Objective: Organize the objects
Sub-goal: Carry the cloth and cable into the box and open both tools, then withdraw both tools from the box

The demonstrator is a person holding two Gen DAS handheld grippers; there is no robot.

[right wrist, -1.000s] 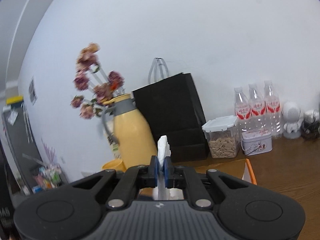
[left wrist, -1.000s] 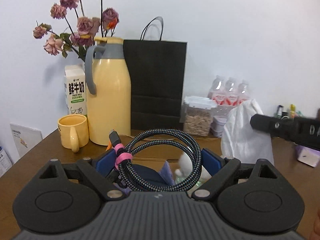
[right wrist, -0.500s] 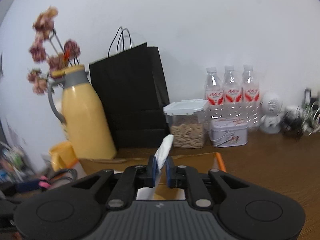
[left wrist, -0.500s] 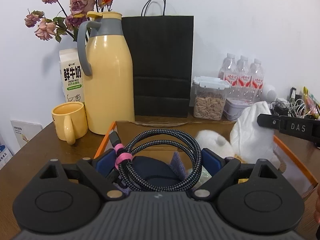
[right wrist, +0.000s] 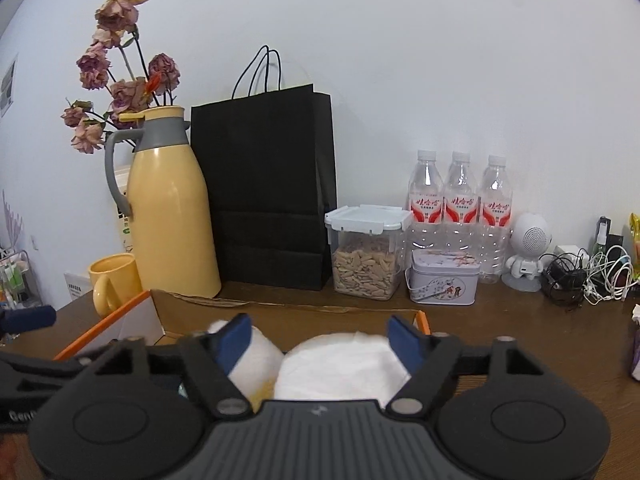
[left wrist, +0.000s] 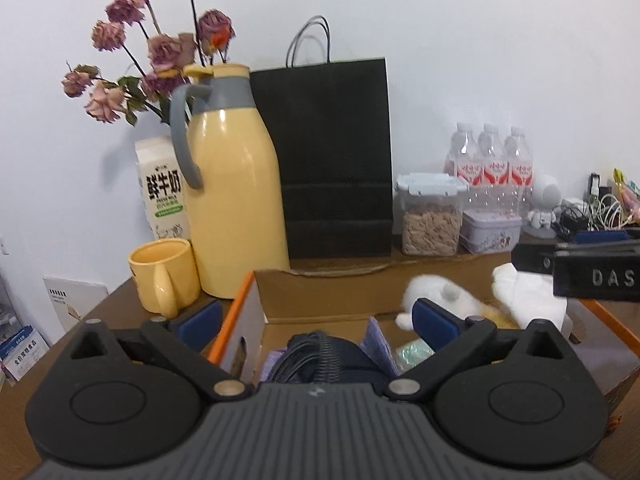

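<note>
An open cardboard box (left wrist: 320, 290) with orange edges sits in front of both grippers. My left gripper (left wrist: 316, 318) is open and its jaws are still opening. The coiled braided cable (left wrist: 320, 354) lies loose in the box below them, touching neither pad. My right gripper (right wrist: 320, 338) is also opening. The white folded tissue (right wrist: 340, 368) rests in the box (right wrist: 100, 328) under its spread jaws, free of the pads. A white plush toy (left wrist: 436, 294) lies in the box between cable and tissue. In the left wrist view the right gripper (left wrist: 580, 272) hovers over the tissue (left wrist: 528, 302).
Behind the box stand a yellow mug (left wrist: 164, 276), a yellow thermos jug (left wrist: 232, 200), a milk carton (left wrist: 162, 190), dried flowers, a black paper bag (left wrist: 332, 156), a snack jar (right wrist: 366, 254), a tin (right wrist: 442, 276), three water bottles (right wrist: 460, 200) and tangled chargers (right wrist: 584, 276).
The left gripper let go of the cable coil, which dropped into the box. The right gripper opened off the white tissue, which now lies in the box. Both hands shifted slightly.
</note>
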